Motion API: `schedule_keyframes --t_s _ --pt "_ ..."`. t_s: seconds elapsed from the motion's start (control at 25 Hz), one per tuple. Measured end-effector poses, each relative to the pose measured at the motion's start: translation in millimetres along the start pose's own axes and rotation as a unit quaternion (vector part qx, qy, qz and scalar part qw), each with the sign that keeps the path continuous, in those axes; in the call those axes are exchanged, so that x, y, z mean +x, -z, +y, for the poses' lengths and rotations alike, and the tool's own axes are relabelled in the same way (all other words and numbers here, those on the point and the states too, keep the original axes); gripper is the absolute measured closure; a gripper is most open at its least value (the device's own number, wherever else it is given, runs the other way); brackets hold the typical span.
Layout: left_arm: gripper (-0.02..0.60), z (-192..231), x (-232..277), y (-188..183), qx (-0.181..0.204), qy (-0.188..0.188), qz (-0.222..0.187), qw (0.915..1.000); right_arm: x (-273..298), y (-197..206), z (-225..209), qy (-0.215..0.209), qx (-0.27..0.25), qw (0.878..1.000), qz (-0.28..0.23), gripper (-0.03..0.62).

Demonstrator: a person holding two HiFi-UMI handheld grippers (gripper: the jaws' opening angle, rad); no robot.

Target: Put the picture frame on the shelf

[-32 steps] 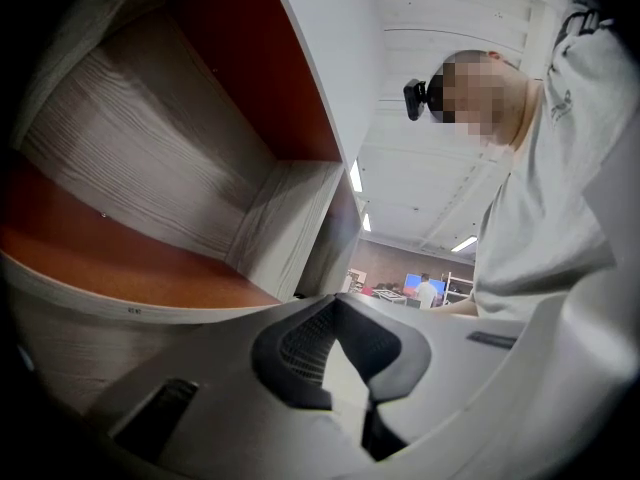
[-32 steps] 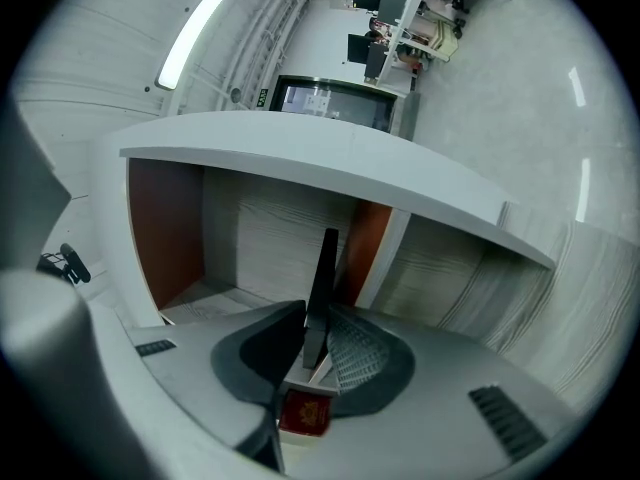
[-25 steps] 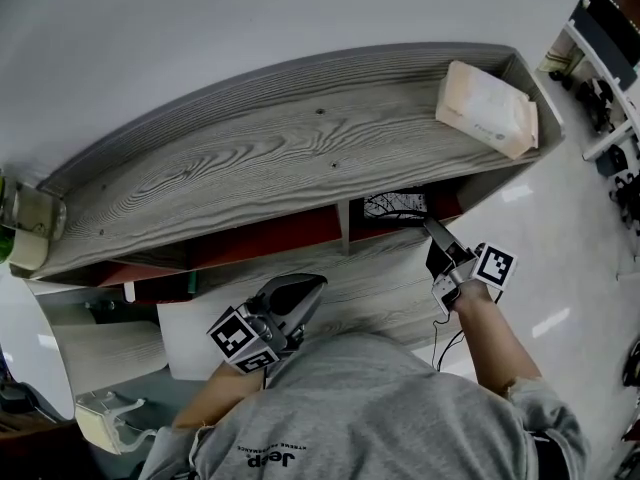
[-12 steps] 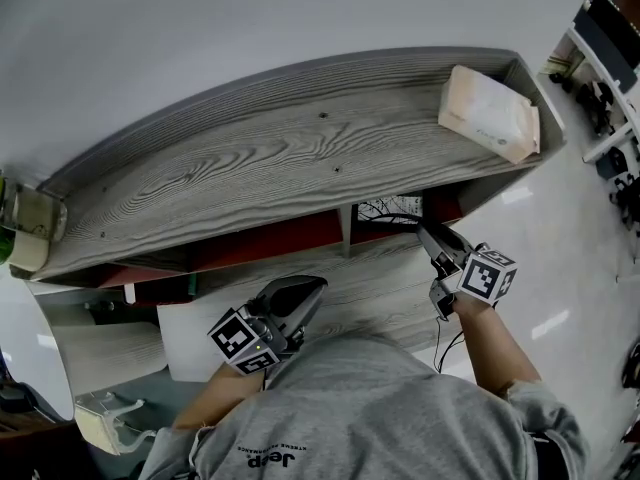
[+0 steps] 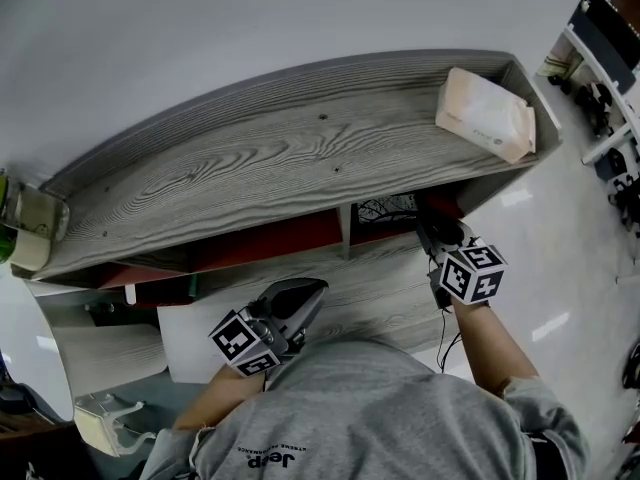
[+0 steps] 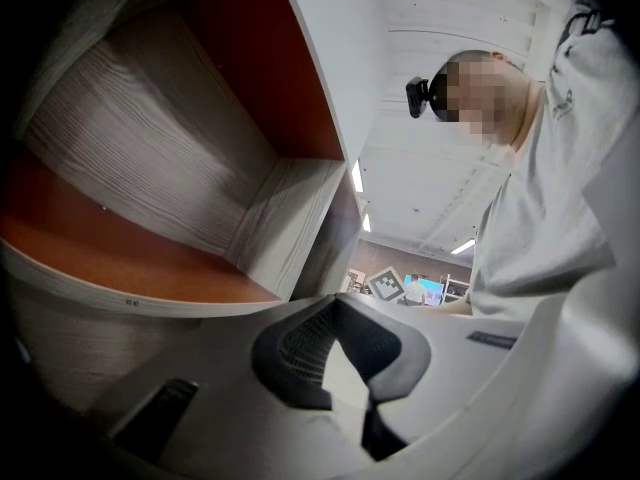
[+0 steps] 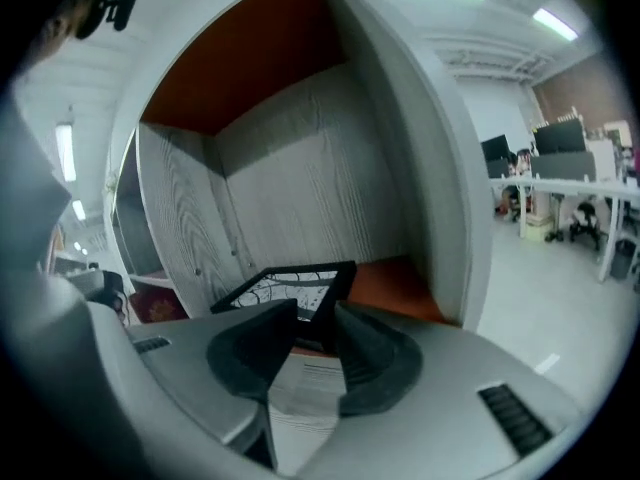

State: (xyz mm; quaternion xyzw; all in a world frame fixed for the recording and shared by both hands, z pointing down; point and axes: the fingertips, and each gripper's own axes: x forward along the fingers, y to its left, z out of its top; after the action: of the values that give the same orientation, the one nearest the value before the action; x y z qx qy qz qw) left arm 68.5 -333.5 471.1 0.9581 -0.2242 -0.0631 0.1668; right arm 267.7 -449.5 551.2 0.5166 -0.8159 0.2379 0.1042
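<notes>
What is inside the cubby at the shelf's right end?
A black picture frame showing black-and-white branches. The right gripper, whose jaws have just been opening, covers its near edge, which sits between them. What it rests on is hidden.

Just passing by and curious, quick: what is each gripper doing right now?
Left gripper: closed, holding nothing.
Right gripper: open; its jaws have just been opening, with the picture frame between them, not pinched.

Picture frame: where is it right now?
In the head view, the picture frame sits in the right-hand compartment of the shelf, just right of the divider. The jaws of the right tool, just opened, straddle its corner.
</notes>
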Motion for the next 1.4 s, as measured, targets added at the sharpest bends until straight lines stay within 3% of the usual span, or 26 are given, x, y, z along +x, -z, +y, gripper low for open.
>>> schedule_keyframes --t_s 0.2,0.36,0.8,1.08,1.24,1.4 --pt "0.572 -1.7 -0.6 1.5 0.000 0.001 0.000 1.0000 5.9 -5.5 7.0 0.041 -0.151 0.988 -0.001 0.451" --pt "0.572 -3.4 -1.0 0.7 0.000 0.002 -0.001 1.0000 11.9 -9.4 9.7 0.054 -0.201 0.978 0.000 0.451" --pt "0.572 -3.9 -5.0 -2.8 0.006 -0.002 -0.003 1.0000 19.5 -24.4 15.4 0.052 -0.196 0.979 -0.014 0.456" --pt "0.572 -4.4 -4.7 -11.4 0.015 -0.009 -0.014 0.9997 -17.9 -35.9 36.1 -0.031 -0.107 0.992 -0.053 0.453" --pt "0.572 -10.9 -4.1 -17.9 0.023 -0.014 -0.023 0.9994 -39.7 -34.8 48.1 -0.086 -0.072 0.992 -0.061 0.454" --pt "0.572 -18.3 -7.9 -22.4 0.030 -0.032 -0.033 0.9985 -58.7 -33.9 58.2 -0.131 -0.053 0.987 -0.071 0.502"
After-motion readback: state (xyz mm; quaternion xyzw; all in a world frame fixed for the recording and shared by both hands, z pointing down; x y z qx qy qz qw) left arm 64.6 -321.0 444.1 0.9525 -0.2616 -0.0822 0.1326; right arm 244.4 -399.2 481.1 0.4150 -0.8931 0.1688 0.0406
